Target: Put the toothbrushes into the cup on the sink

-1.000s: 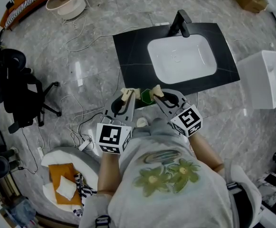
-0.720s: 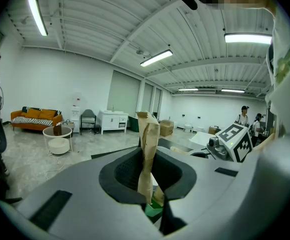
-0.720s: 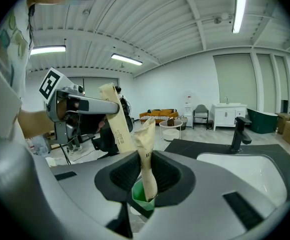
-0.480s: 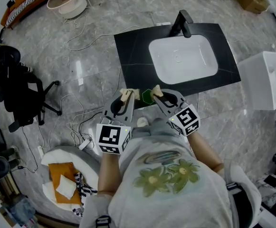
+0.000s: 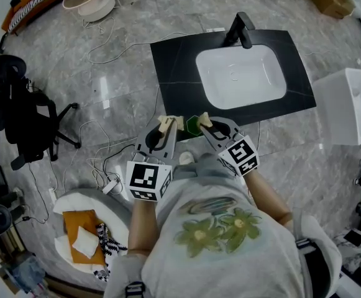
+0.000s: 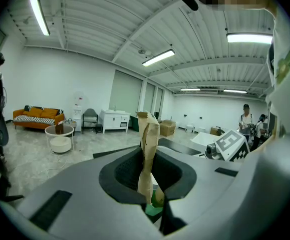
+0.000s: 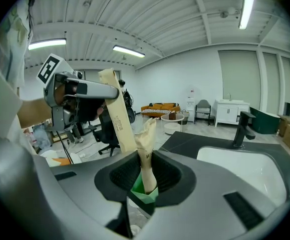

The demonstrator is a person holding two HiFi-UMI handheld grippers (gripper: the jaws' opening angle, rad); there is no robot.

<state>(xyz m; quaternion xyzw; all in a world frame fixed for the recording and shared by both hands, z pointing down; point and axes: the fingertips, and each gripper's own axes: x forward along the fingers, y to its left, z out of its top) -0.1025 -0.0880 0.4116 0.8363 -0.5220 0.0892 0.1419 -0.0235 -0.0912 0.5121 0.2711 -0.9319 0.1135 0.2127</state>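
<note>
at 7 o'clock of the white basin (image 5: 241, 76), left gripper (image 5: 166, 123) pinches a paper-wrapped toothbrush (image 6: 147, 154), right gripper (image 5: 204, 122) pinches a second wrapped toothbrush (image 7: 145, 154); green cup (image 5: 191, 125) between their tips.

The toothbrush (image 6: 147, 151) in the left claw (image 5: 166, 125) and the second toothbrush (image 7: 145, 156) in the right claw (image 5: 205, 124) wear creased, matt brown paper sleeves. Both claw shells look like smooth, matt grey plastic. In the upper centre of the head view, a glossy white basin (image 5: 242, 76) sits in a matt black table (image 5: 174, 73). The floor (image 5: 124, 36) is glossy grey stone.
</note>
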